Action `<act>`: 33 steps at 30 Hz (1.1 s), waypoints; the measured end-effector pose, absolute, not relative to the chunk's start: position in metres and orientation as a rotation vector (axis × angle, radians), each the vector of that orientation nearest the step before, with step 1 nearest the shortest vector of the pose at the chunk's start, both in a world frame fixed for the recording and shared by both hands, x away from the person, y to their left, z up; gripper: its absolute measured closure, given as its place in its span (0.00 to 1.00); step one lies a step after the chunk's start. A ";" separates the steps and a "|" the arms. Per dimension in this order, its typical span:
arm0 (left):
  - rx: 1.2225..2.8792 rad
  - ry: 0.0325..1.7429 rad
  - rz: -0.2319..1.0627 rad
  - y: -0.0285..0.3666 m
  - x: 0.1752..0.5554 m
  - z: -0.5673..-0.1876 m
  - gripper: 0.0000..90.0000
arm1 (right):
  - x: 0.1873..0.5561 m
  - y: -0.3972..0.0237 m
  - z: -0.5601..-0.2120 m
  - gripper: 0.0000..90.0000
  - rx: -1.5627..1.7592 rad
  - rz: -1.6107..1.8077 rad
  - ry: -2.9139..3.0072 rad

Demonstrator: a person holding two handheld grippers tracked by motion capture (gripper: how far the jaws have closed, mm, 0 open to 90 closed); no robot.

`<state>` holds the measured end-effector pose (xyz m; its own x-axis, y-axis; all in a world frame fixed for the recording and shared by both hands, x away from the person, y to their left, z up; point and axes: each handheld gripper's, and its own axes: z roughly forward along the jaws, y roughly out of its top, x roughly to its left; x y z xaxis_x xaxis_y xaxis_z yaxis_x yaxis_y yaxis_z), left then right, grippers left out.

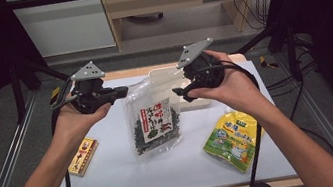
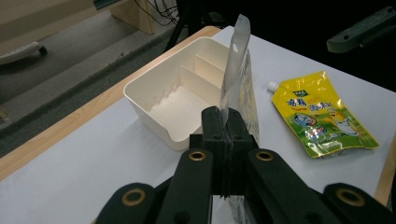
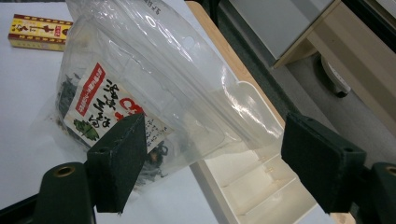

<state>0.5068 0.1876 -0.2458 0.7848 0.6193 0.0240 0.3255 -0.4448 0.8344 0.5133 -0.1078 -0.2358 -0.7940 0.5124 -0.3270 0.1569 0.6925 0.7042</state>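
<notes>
Clear plastic seaweed bag (image 1: 153, 116) hangs above the table (image 1: 117, 177) mid-surface, pinched at its upper left corner by the left gripper (image 1: 121, 91), jaws fully closed on the film; left gripper view shows the bag edge (image 2: 238, 79) rising straight up from between the pads. Bag's long axis runs roughly top-to-bottom, dark contents sagging to the low end, which looks to rest on or just above the surface. Right gripper (image 1: 178, 93) sits at the bag's upper right, jaws spread wide w/ the clear top of the bag (image 3: 177, 84) just ahead of and between the pads (image 3: 119, 158), not pressing on it, so it holds nothing. Right hand is nearer the free corner; prob next move is closing there. White divided bin (image 2: 154, 98) sits behind the bag toward the far edge, right under the right gripper. Yellow spout pouch (image 1: 233, 141) lies near the right edge, small red-yellow box (image 1: 83, 156) near the left edge.
</notes>
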 end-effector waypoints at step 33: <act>2.086 0.622 0.422 0.182 0.497 -0.242 0.99 | 0.543 -0.078 -0.257 0.74 0.224 0.775 2.671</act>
<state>0.4971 0.1816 -0.2424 0.8159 0.5748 0.0633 0.2706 -0.4763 0.8366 0.5426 -0.0778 -0.2570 -0.9263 0.2446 -0.2867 0.0531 0.8378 0.5433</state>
